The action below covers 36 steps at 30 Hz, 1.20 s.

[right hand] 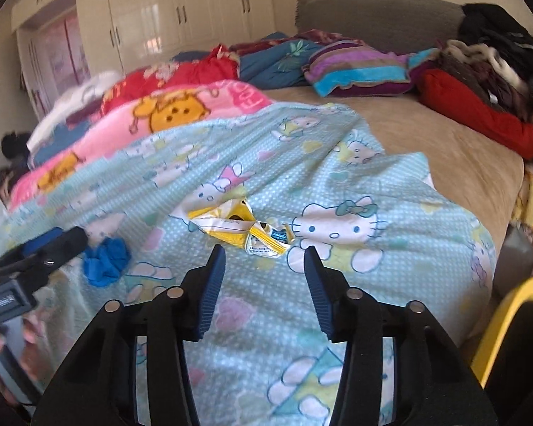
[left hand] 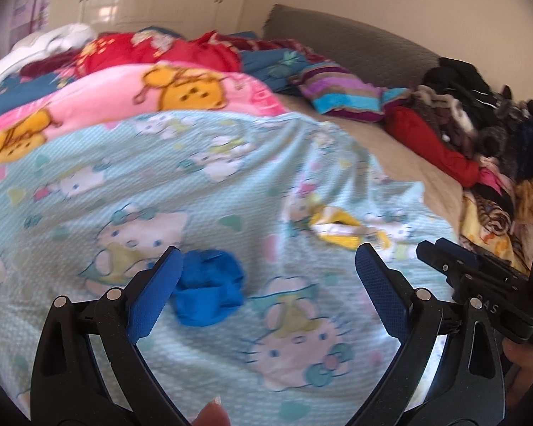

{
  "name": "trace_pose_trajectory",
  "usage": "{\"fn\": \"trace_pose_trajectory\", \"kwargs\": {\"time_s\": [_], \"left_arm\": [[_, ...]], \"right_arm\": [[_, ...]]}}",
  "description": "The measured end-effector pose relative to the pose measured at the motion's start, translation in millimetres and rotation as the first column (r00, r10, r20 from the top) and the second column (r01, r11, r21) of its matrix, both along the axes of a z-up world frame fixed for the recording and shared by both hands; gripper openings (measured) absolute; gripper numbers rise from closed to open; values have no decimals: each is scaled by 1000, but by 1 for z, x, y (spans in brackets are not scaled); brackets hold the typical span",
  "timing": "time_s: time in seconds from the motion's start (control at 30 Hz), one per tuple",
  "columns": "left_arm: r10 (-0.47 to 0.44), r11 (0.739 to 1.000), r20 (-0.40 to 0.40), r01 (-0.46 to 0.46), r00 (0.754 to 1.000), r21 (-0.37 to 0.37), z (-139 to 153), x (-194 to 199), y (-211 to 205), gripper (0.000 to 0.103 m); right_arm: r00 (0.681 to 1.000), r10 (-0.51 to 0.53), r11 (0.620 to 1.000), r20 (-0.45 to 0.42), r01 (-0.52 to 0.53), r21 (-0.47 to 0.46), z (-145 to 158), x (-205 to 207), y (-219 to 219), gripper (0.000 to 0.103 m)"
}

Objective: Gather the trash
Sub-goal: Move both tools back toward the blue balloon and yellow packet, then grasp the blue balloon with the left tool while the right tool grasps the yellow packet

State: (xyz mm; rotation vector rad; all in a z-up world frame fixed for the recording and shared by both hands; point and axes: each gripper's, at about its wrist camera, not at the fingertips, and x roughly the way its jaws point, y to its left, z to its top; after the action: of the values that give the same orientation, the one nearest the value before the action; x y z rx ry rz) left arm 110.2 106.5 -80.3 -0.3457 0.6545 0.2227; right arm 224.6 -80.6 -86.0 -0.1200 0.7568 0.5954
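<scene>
The left gripper [left hand: 268,259] hovers low over a pale turquoise cartoon-cat bedsheet [left hand: 202,184], its blue-padded jaws spread wide with nothing between them. A crumpled blue scrap of soft material [left hand: 209,293] lies on the sheet just beside the left pad, near its tip, not gripped; whether they touch is unclear. A crumpled yellow-and-white foil wrapper [left hand: 341,229] lies a little farther away and to the right.

In the right wrist view, the right gripper [right hand: 264,254] points at that same wrapper [right hand: 240,229], which lies just beyond its fingertips; the jaws stand parted and empty. The blue scrap [right hand: 105,261] sits to the left, near the other gripper's black tip [right hand: 58,239].

Farther across the bed are a pink fleece blanket with yellow cartoon figures [right hand: 167,113], a striped purple-and-turquoise pillow [right hand: 359,71] and a heap of dark and red clothes [left hand: 455,131] at the far right (partly blurred). A yellow-rimmed container [right hand: 508,323] shows at the near right edge.
</scene>
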Motion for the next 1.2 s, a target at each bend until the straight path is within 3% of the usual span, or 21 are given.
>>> {"fn": "trace_pose_trajectory", "kwargs": {"time_s": [0.3,0.4,0.47,0.67,0.8,1.0,1.03,1.2], "left_arm": [[53,997,-72,-56,996,-46,-26,-9,30,89],[60,995,-100,-68,993,-78,-37,-9,37,89],[63,993,-112,-74,992,-94,-42,-8,39,88],[56,990,-138,-73,989,-117,-53,-6,36,54],[13,993,-144,-29,990,-115,-54,-5,26,21],[-77,991,-92,66,993,-115,-36,-1,1,14],[-93,990,-83,84,992,-110,-32,0,-5,14],[-166,983,-45,161,985,-89,-15,5,-34,13]], "right_arm": [[1000,5,992,-7,-6,-124,-32,30,33,38],[999,-18,992,-38,13,-127,-41,41,36,28],[997,-28,994,-67,21,-106,-44,45,32,16],[991,-62,998,-122,64,12,-42,37,11,8],[992,-71,995,-108,78,58,-35,22,-3,7],[987,-99,981,-127,118,155,-22,5,-32,5],[986,-104,977,-129,125,173,-20,1,-37,1],[987,-122,972,-106,140,190,-12,-14,-59,1]]}}
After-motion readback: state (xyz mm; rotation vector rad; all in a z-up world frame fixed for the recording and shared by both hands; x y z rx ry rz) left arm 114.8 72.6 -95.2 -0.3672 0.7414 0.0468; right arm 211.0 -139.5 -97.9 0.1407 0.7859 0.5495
